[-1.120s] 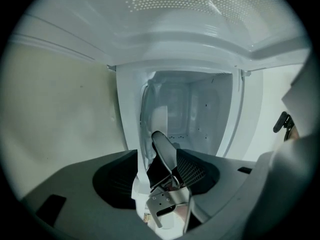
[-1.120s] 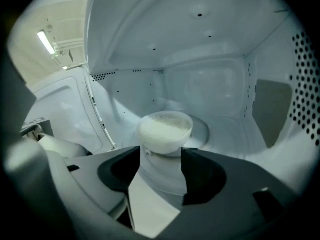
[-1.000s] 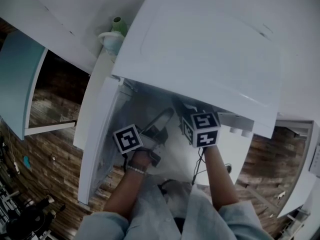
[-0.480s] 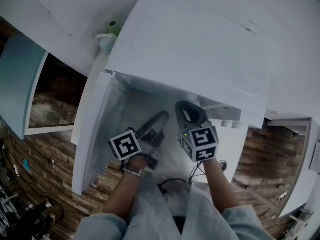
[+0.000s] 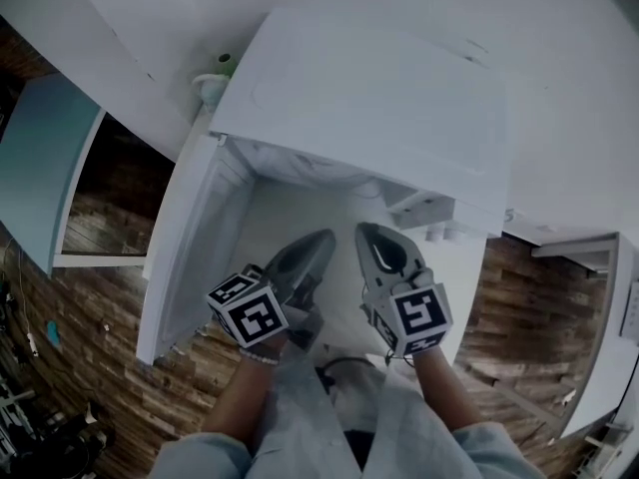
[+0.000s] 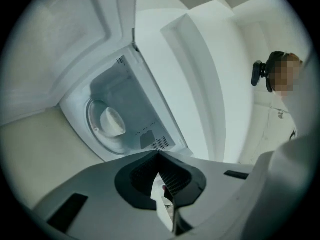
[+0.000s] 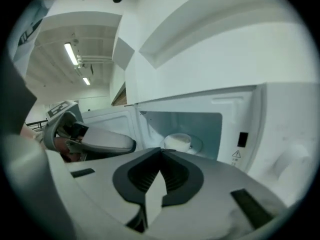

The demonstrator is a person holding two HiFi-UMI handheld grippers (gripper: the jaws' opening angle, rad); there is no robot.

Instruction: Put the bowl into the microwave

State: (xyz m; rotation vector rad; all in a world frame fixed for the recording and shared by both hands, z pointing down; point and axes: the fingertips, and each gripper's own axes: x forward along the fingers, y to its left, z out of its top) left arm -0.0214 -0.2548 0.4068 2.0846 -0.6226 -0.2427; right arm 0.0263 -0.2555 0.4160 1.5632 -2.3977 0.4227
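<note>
While the bowl (image 7: pixel 178 141) sits inside the open microwave (image 5: pixel 379 98), both pairs of jaws are closed and empty.
Head view: the microwave's top hides the bowl, and the left gripper (image 5: pixel 321 239) and right gripper (image 5: pixel 369 233) face the opening. Left gripper view: jaws just closed together, bowl on the turntable (image 6: pixel 107 143) beyond. Right gripper view: likewise, jaw tips covering the bowl's base.

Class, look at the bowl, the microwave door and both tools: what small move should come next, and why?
Probably nudge the open door shut with the left tool, which is nearest it. The bowl already sits on the turntable inside the microwave. The left tool and the right tool are both shut, empty and outside the cavity.
</note>
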